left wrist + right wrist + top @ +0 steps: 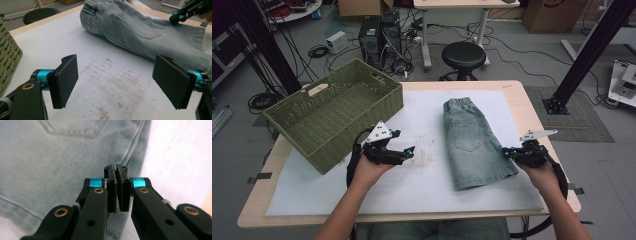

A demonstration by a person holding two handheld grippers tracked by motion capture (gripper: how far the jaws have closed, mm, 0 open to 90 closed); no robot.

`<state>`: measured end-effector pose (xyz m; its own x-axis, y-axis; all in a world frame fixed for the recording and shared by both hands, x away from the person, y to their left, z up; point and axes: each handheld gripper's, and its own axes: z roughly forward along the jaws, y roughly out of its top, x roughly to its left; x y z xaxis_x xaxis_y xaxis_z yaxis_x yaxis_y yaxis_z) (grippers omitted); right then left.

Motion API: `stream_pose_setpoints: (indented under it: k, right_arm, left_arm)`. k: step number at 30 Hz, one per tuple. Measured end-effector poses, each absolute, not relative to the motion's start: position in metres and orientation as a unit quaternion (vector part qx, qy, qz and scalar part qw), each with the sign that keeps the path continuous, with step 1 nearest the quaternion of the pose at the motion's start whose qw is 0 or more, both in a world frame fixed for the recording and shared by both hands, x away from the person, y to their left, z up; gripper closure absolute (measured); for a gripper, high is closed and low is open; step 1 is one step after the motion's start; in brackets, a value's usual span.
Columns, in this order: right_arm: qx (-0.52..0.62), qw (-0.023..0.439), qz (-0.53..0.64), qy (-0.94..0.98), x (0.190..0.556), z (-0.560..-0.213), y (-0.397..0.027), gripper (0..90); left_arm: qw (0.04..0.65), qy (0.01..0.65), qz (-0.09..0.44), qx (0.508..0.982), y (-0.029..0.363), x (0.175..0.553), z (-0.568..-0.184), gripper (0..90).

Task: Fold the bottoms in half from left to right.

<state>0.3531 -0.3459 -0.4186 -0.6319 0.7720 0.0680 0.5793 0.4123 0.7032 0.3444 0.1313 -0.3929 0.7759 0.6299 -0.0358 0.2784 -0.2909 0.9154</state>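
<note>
- Denim shorts [473, 142] flat on white mat [412, 190], beside green basket [337, 112].
- Cloth between right gripper [116, 171] pads: hard to tell; jaws pressed together at shorts' edge.
- Left gripper [116, 80] level over mat, jaws spread, empty.

Light even and diffuse, rather dim in the high view; white mat on the counter [422, 145] is the brightest area, floor and black frame posts dark. Shadows soft, faint under the basket [334, 112]. Left gripper view sharp, mild edge distortion. Right gripper view: denim shorts [55, 162] soft with blur, mat at right washed out by glare, near jaws sharp.
</note>
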Motion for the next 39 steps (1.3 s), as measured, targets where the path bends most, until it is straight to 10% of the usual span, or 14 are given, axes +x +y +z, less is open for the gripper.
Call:
stream_pose_setpoints:
  k: [6, 12, 21, 39]
  right_arm:
    - [0.417, 0.139, 0.346, 0.829, 0.360, -0.426, -0.357, 87.6]
    - [0.438, 0.144, 0.357, 0.812, 0.360, -0.436, -0.365, 58.2]
    - [0.400, 0.176, 0.432, 0.789, 0.352, -0.399, -0.355, 37.9]
    - [0.351, 0.185, 0.482, 0.781, 0.382, -0.361, -0.310, 32.0]
  left_arm:
    - [0.518, 0.287, 0.167, 0.788, 0.130, 0.344, -0.394, 20.8]
    - [0.518, 0.288, 0.167, 0.788, 0.130, 0.345, -0.395, 20.8]
    - [0.522, 0.289, 0.176, 0.783, 0.131, 0.349, -0.387, 20.8]
    - [0.528, 0.299, 0.188, 0.773, 0.136, 0.360, -0.368, 20.8]
